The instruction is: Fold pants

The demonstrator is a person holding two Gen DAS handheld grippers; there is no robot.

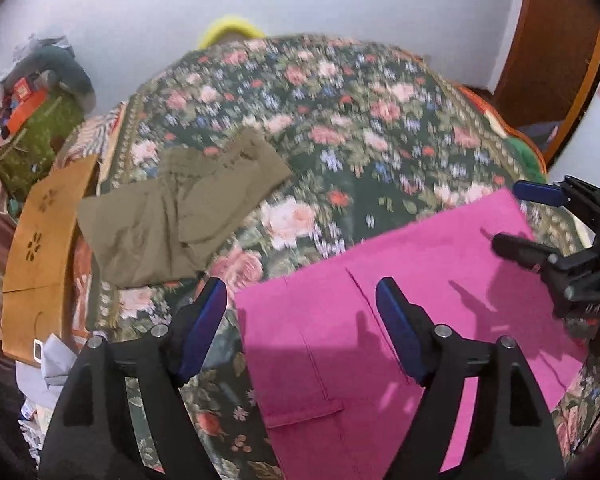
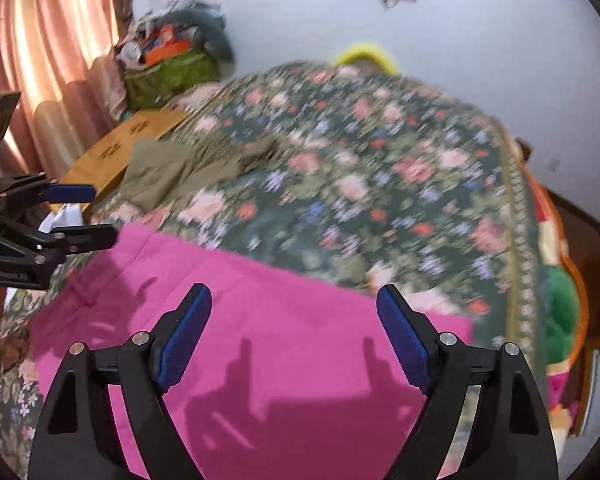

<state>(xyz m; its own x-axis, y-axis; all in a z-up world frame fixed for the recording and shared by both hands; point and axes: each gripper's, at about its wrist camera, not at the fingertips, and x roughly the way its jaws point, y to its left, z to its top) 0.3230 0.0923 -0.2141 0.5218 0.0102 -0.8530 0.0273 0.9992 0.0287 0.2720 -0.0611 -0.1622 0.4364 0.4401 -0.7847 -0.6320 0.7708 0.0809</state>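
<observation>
The pink pants [image 1: 400,320] lie flat on the near part of a bed covered by a floral spread [image 1: 340,120], already folded into a broad rectangle with straight edges. A seam runs across the top layer and a pocket edge shows near the left hand-held gripper [image 1: 302,316]. That gripper hangs above the left part of the pants, its 2 blue-padded fingers spread wide with nothing between them; 1 finger is over the spread, the other over the pink cloth.

The right hand-held gripper [image 2: 294,320] hangs over the right part of the pants, its fingers also wide apart and empty, their shadows falling on the cloth below. Neither gripper touches the fabric.

Further back on the left side of the bed lie olive pants [image 1: 172,216], loosely folded, partly beside a brown board [image 1: 40,240] at the bed's edge.
</observation>
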